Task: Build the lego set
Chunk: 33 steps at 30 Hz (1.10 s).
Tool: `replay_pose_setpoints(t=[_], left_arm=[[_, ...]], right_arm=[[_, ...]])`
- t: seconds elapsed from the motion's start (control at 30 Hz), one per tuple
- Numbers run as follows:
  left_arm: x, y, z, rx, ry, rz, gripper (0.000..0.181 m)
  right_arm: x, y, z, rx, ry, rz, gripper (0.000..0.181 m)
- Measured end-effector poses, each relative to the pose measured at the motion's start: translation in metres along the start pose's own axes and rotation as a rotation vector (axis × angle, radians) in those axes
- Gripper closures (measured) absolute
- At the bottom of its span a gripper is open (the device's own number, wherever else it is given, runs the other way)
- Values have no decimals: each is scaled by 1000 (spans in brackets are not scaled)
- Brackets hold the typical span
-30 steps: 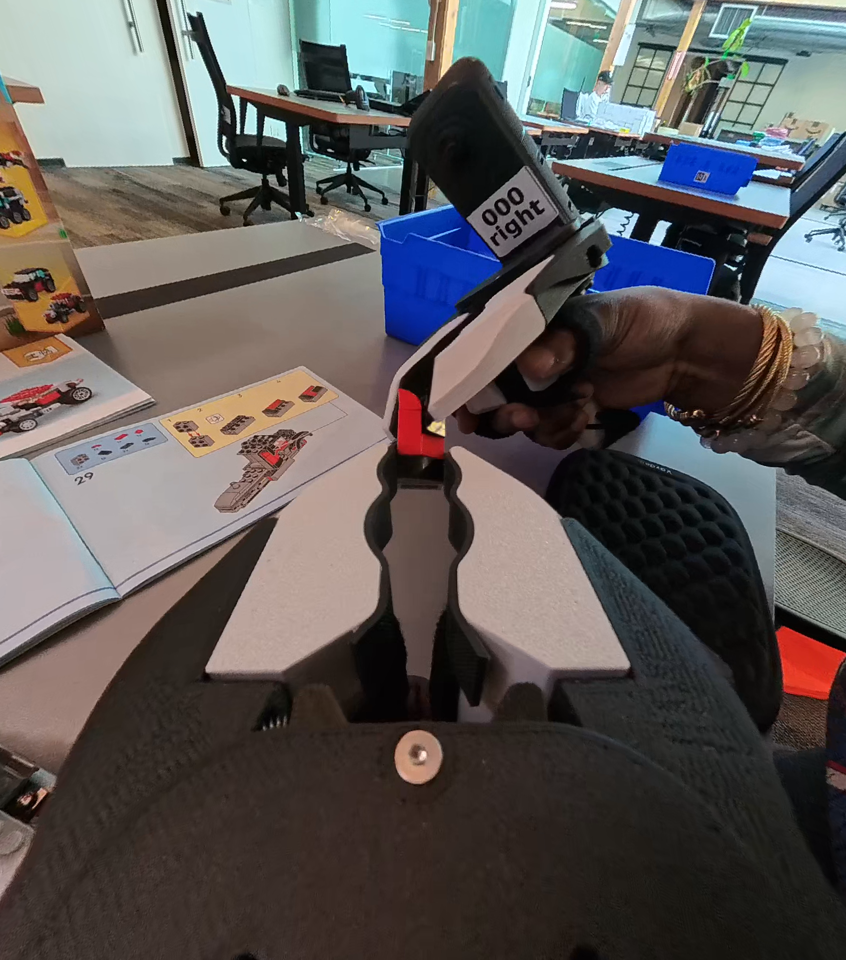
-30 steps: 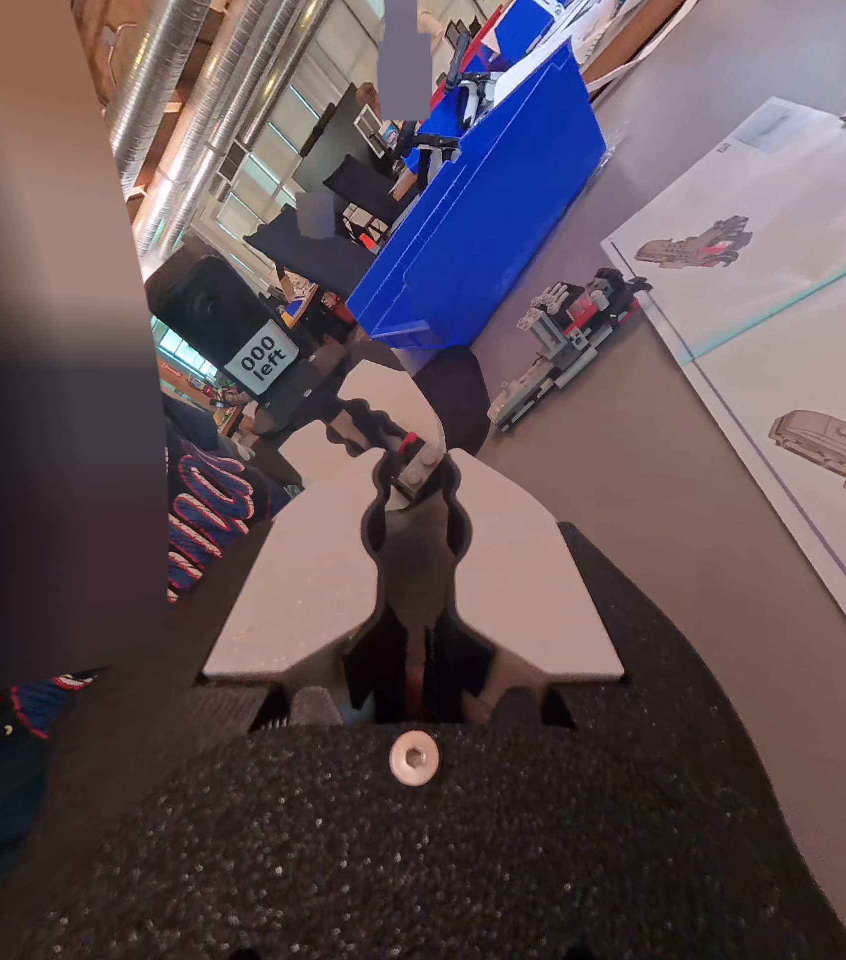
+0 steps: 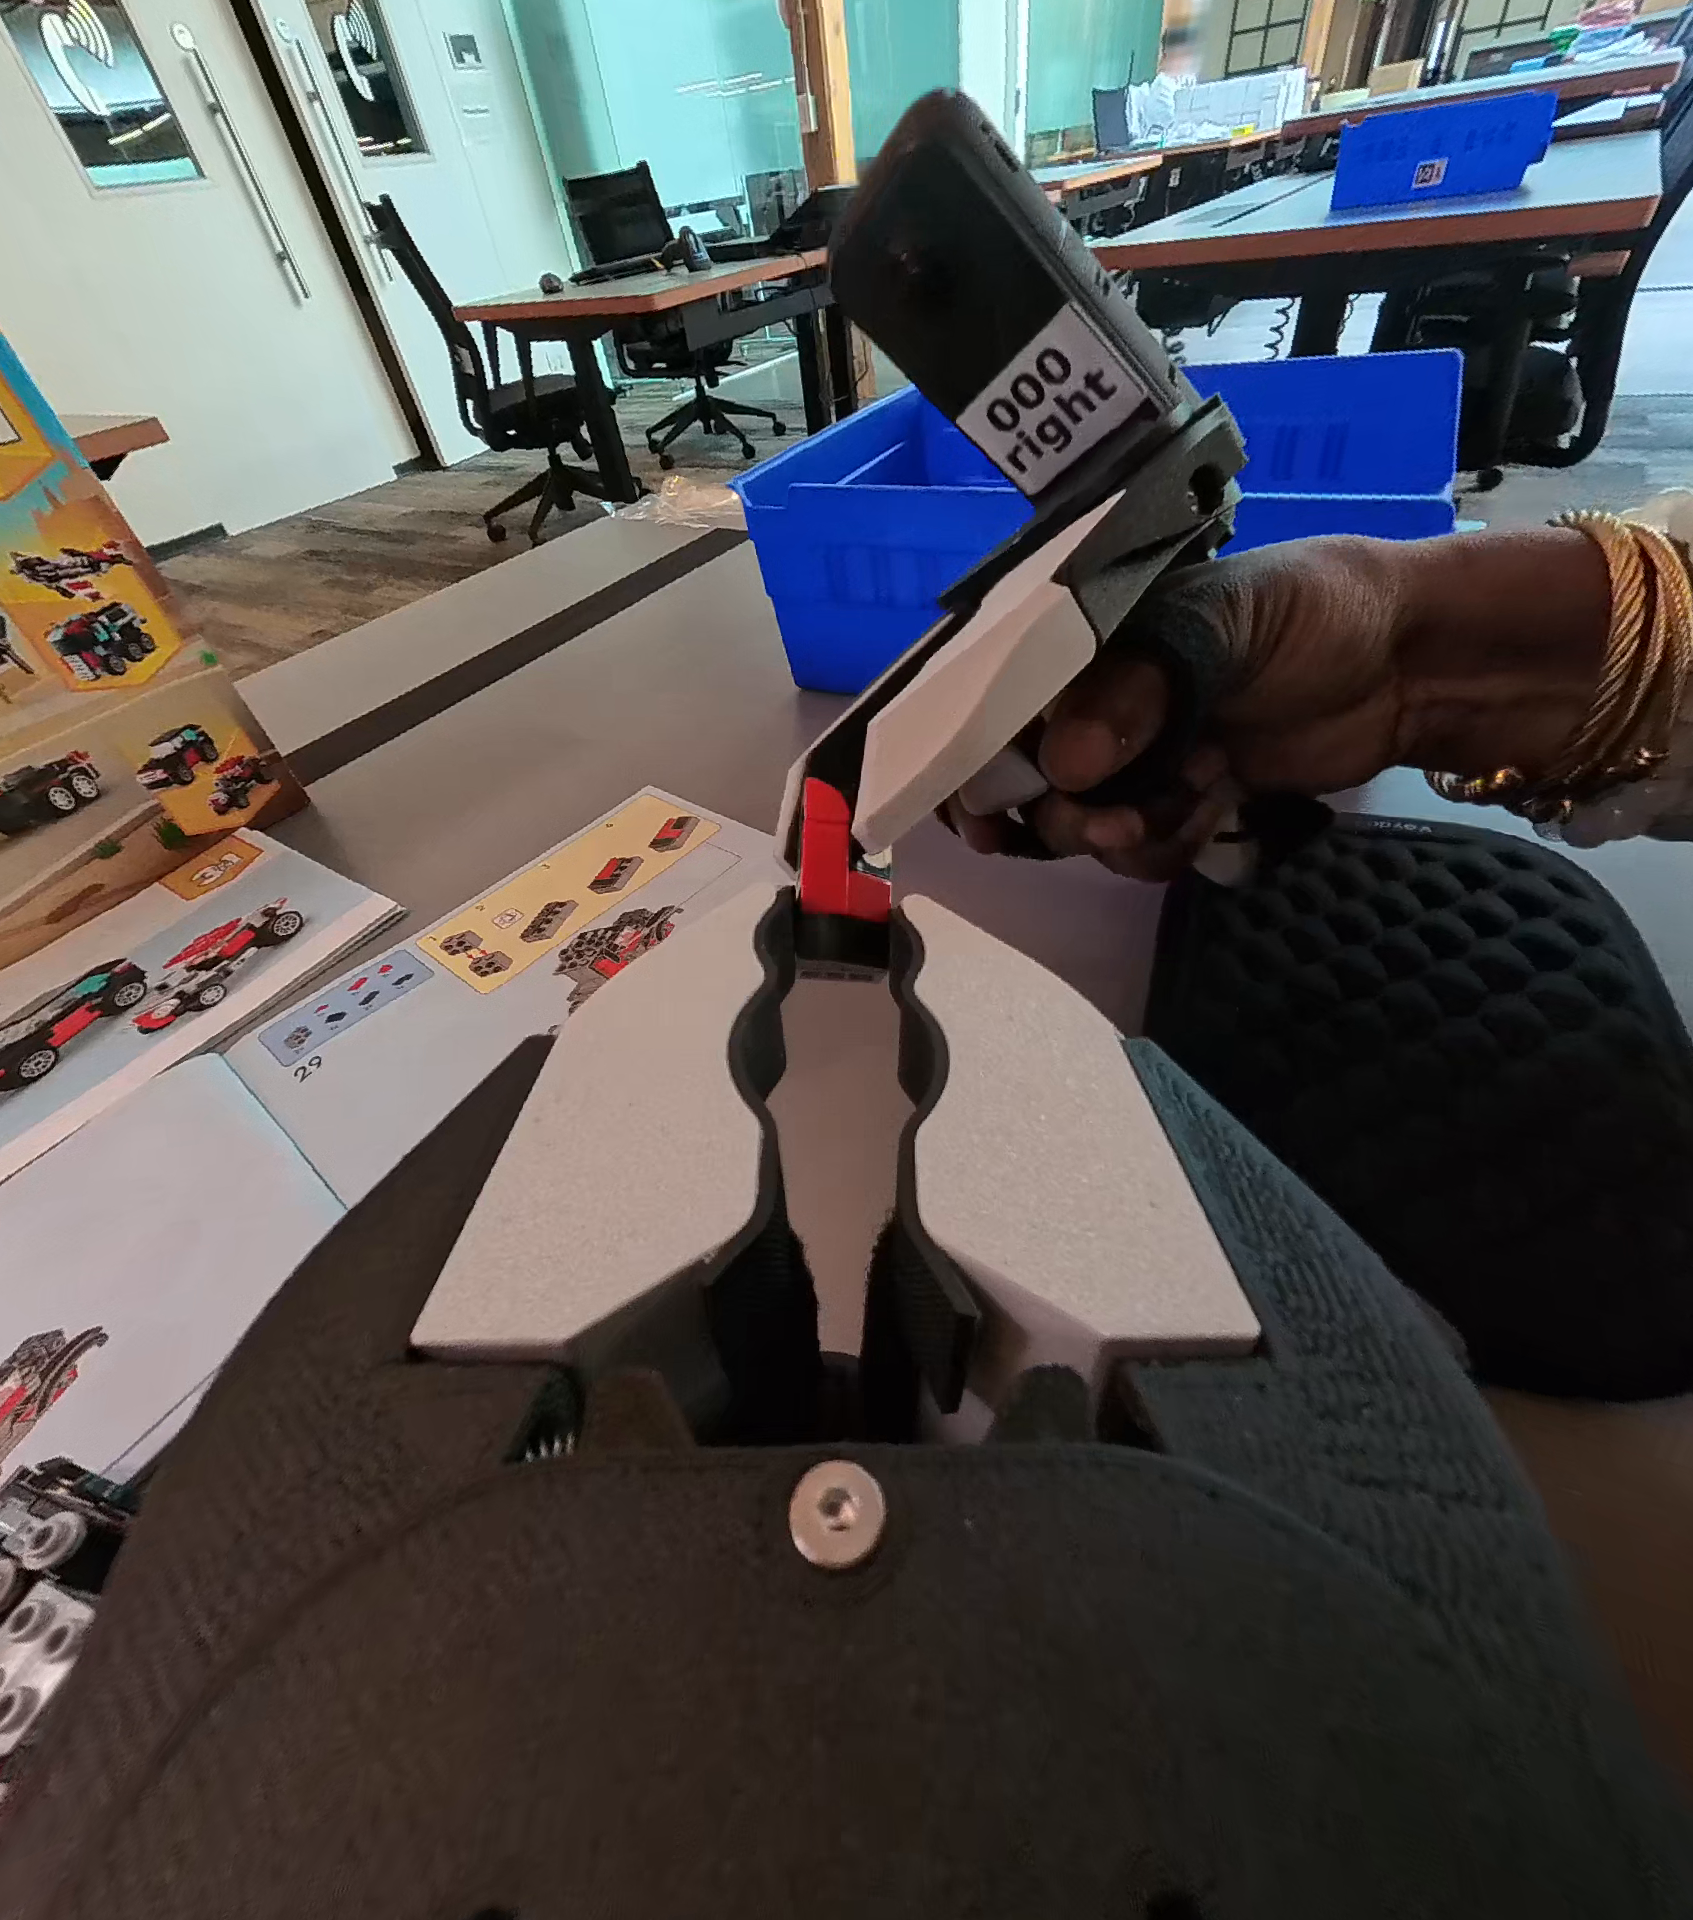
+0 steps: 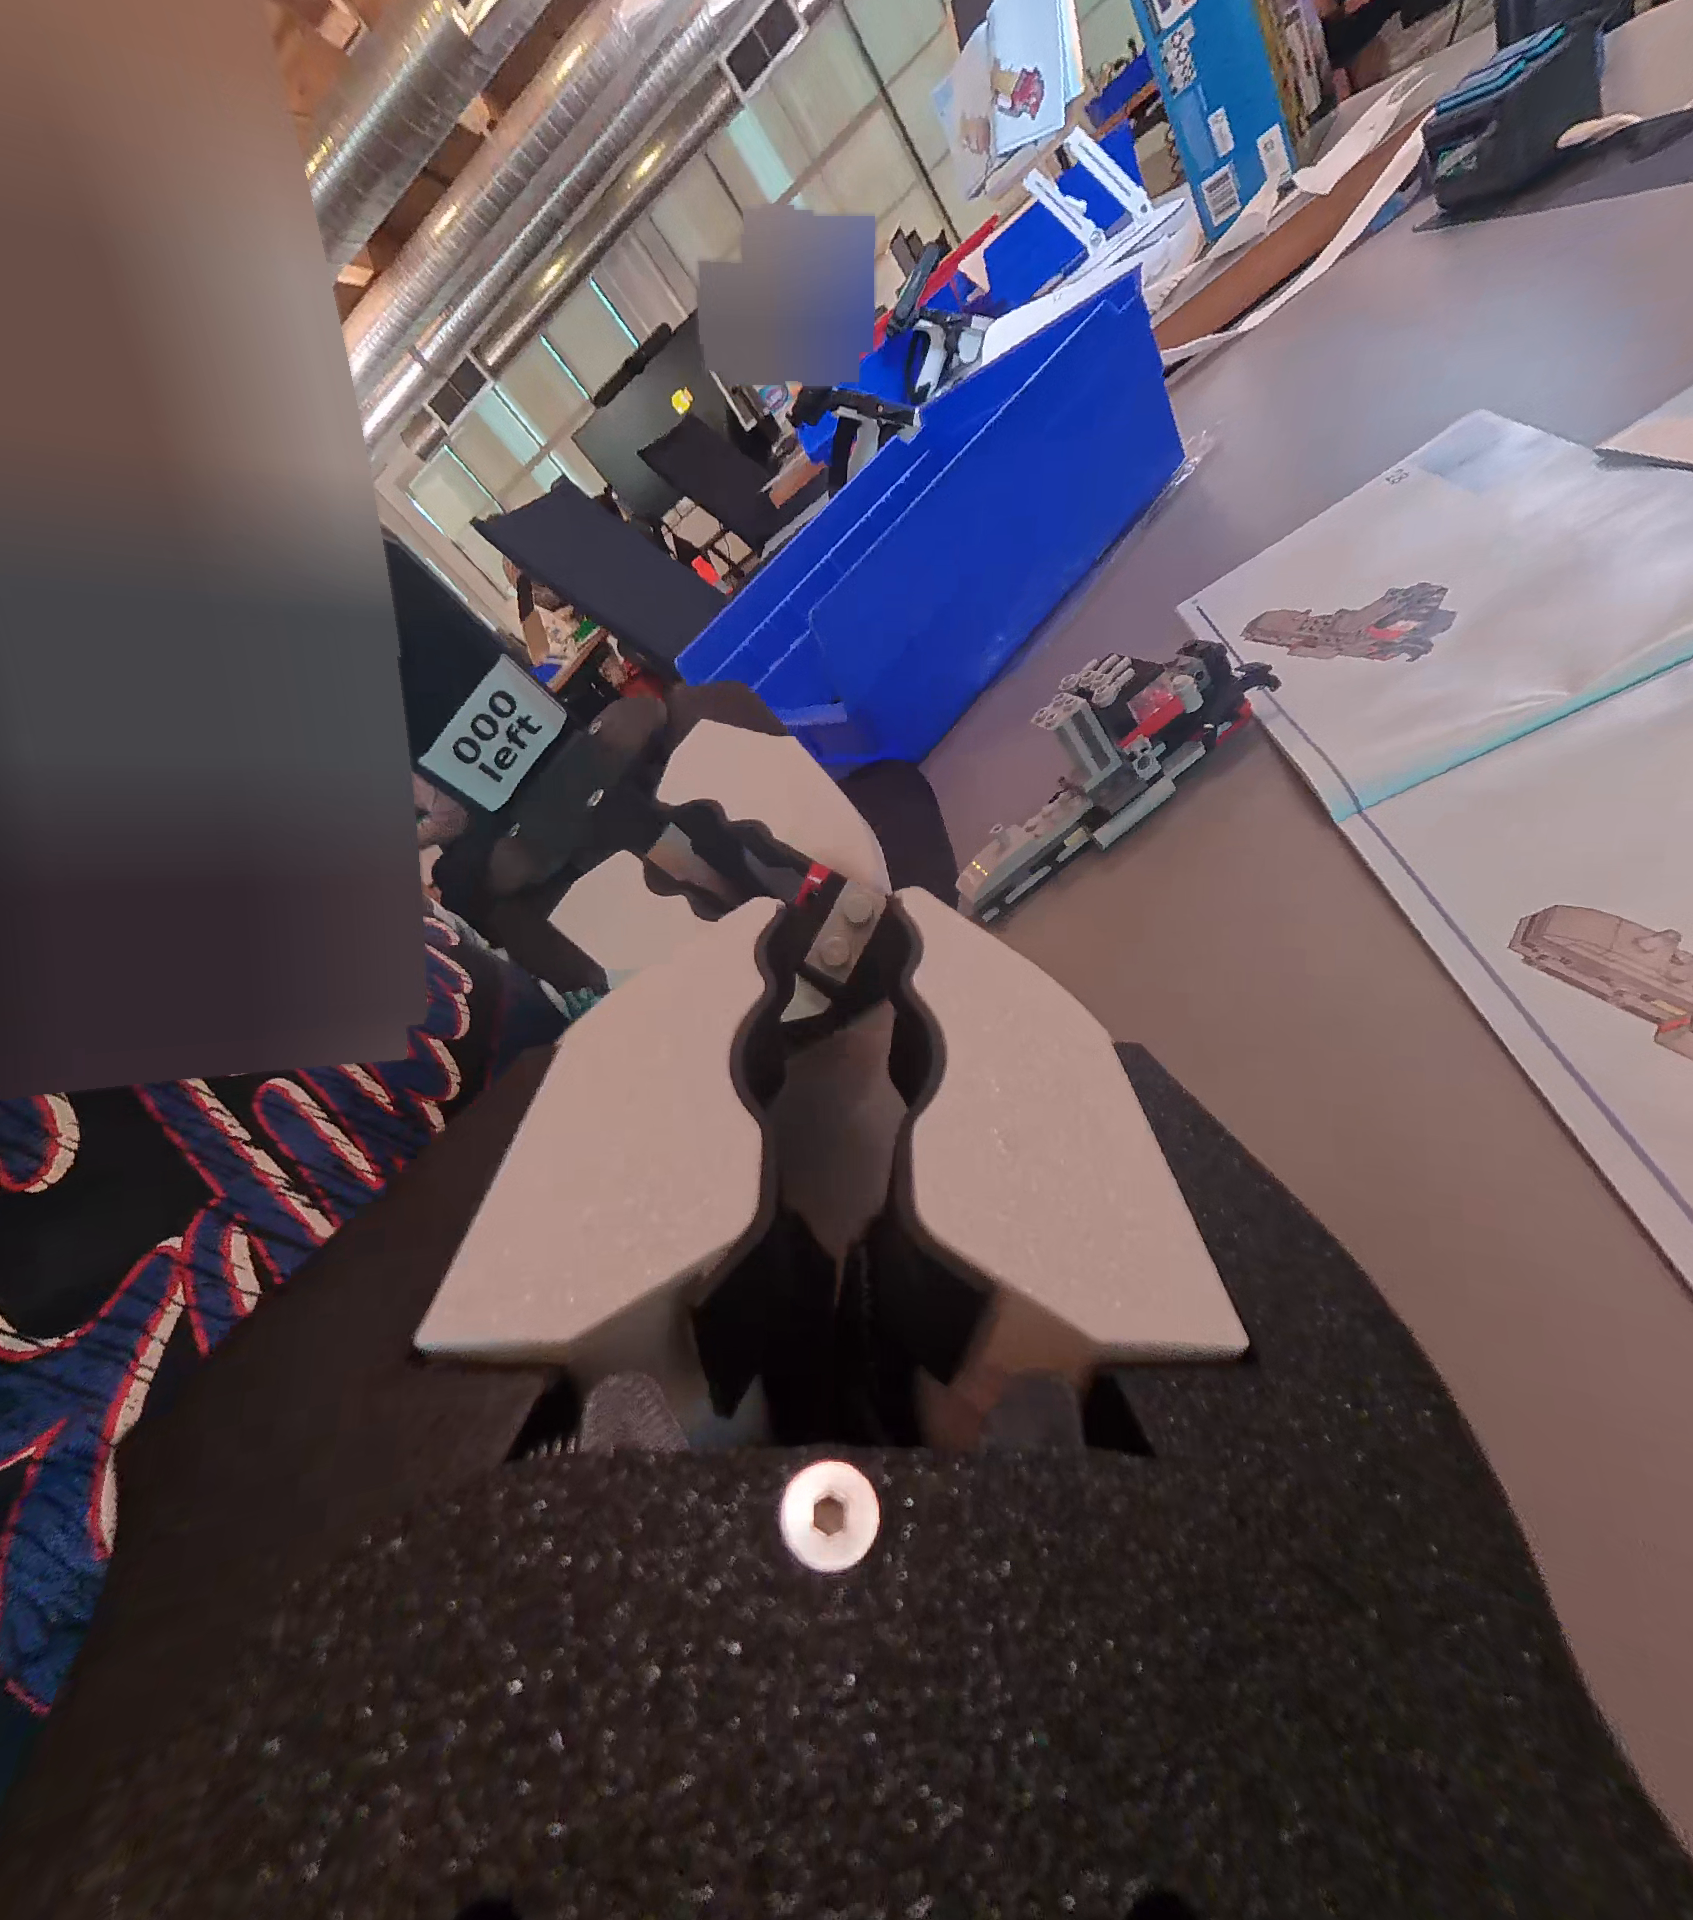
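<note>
Above the bench (image 3: 613, 665), both tools are clenching small bricks: left tool (image 3: 842, 940), right tool (image 4: 837, 940), red brick (image 3: 826, 852); misaligned pressing risks dropping one.

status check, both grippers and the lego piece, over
Left gripper and right gripper both shut on small red-and-black lego piece, held above table. Nothing in the way.

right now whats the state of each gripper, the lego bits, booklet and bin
left gripper: shut on small lego piece
right gripper: shut on small lego piece
small lego piece: held aloft between both grippers
partly built lego model: resting on table, untouched
instruction booklet: lying open
blue bin: upright on table
</note>
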<state>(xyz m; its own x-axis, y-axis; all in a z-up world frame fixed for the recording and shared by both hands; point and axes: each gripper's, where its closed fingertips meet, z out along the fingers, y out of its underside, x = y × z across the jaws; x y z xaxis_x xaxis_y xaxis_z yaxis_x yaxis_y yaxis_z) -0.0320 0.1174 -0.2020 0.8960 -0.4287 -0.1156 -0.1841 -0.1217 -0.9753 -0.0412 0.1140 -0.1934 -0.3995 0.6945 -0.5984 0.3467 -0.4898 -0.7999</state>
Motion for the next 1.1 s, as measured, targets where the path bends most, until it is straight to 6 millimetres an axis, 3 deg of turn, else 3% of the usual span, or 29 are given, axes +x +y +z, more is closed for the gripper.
replay_pose_setpoints(t=[0.2, 0.27, 0.43, 0.5, 0.73, 0.9, 1.0, 1.1], left_arm=[[0, -13, -2, 61, 24, 39, 163], [-1, -22, -4, 111, 31, 50, 153], [3, -29, -4, 134, 63, 178, 157], [2, -31, -5, 142, 52, 218, 164], [0, -32, -6, 136, 94, 207, 164], [0, -33, -8, 152, 140, 172, 164], [-2, -34, -9, 157, 141, 173, 164], [-1, -33, -9, 149, 146, 187, 164]], right_arm=[[-7, -9, -3, 121, -40, 41, 165], [-13, -15, -4, 186, -82, 73, 165], [-25, -25, -5, 297, -206, 153, 165], [-27, -25, -5, 305, -232, 172, 165], [-26, -27, -3, 334, -236, 183, 165], [-28, -28, -2, 289, -222, 150, 164], [-28, -27, -1, 247, -214, 145, 152], [-27, -27, 0, 238, -196, 112, 156]])
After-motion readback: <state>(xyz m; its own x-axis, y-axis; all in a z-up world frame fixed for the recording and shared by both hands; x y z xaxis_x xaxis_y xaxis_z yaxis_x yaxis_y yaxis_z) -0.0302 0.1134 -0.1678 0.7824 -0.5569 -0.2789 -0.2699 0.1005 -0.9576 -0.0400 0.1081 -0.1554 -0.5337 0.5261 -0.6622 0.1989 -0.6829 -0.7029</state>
